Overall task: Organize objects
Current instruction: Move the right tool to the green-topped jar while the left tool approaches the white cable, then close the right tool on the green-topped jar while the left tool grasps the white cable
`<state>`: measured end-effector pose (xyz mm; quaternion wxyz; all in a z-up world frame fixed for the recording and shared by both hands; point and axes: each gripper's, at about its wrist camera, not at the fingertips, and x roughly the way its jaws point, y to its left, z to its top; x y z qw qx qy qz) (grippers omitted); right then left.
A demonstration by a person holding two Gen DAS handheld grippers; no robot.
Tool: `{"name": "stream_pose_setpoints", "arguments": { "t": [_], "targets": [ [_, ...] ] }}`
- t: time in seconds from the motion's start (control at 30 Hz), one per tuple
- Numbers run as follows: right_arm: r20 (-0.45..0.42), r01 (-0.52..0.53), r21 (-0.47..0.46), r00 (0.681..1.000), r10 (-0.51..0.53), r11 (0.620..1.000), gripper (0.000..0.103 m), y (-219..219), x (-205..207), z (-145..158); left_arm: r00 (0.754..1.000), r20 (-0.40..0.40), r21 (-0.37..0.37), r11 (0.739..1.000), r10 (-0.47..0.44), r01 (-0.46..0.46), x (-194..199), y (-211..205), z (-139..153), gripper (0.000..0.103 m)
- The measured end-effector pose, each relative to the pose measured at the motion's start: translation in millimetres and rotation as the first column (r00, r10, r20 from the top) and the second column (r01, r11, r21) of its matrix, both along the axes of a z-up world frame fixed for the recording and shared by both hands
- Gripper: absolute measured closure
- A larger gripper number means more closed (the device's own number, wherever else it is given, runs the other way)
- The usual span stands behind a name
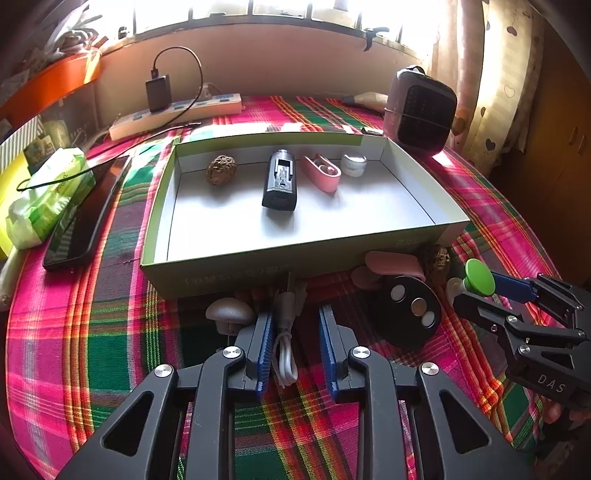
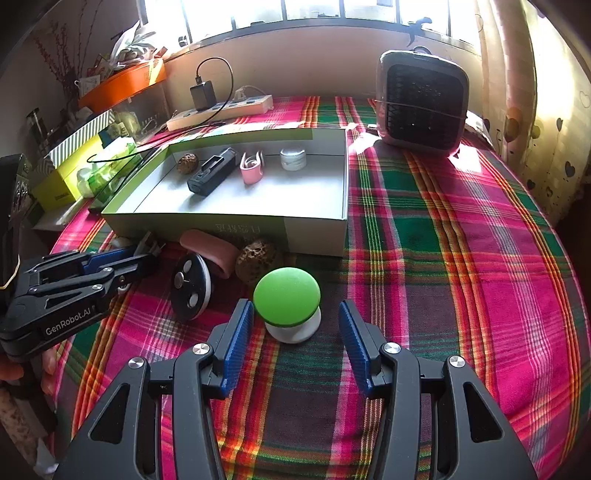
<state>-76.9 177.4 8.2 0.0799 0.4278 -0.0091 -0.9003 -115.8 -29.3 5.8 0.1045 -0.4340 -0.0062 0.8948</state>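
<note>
Your left claw (image 1: 295, 332) stands open around the white cable (image 1: 286, 347), lying lengthwise bottom-centre; your right claw (image 2: 295, 332), open, brackets the green knob (image 2: 287, 297) dead ahead.

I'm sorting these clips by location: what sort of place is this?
Most likely a room in a home. A bright plaid cloth covers the surface under a barred window, with a heart-patterned curtain beside it, a white power strip and a small grey desktop fan.
</note>
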Motion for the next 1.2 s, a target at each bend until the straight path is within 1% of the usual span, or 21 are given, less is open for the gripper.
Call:
{"name": "stream_pose_setpoints", "arguments": {
  "t": [0.1, 0.53, 0.6, 0.67, 0.8, 0.87, 1.2],
  "targets": [
    [0.007, 0.0, 0.016, 1.0, 0.0, 1.0, 0.054, -1.4, -3.1, -1.8, 1.0, 0.001, 0.01, 1.0, 0.0, 0.0, -0.1, -0.9, -0.2, 0.082],
    [0.007, 0.005, 0.046, 1.0, -0.005, 0.999, 0.054, -3.3, -7.3, -4.4, 1.0, -0.008, -0.004, 1.0, 0.001, -0.001, 0.5, 1.4, -0.7, 0.082],
    [0.005, 0.006, 0.047, 1.0, -0.006, 0.999, 0.058, -3.3, -7.1, -4.1, 1.0, -0.008, 0.001, 1.0, 0.002, -0.002, 0.8, 1.3, -0.5, 0.082],
    [0.005, 0.002, 0.044, 1.0, -0.002, 0.999, 0.059, -3.9, -7.7, -4.2, 1.0, -0.008, -0.002, 1.0, 0.003, -0.003, 0.6, 2.2, -0.2, 0.082],
    [0.003, -0.012, 0.039, 1.0, 0.012, 0.999, 0.066, -5.1, -7.0, -3.9, 1.0, -0.011, -0.006, 1.0, 0.018, -0.018, 0.5, -1.3, 0.0, 0.089],
    [0.002, -0.016, 0.038, 1.0, 0.016, 0.999, 0.068, -5.8, -6.6, -3.8, 1.0, -0.009, 0.002, 1.0, 0.022, -0.022, -0.4, -3.6, 0.1, 0.09],
    [0.001, -0.014, 0.034, 1.0, 0.014, 0.999, 0.068, -6.2, -5.9, -3.2, 1.0, -0.011, 0.001, 1.0, 0.023, -0.023, -0.2, -3.7, -0.1, 0.091]
  ]
}}
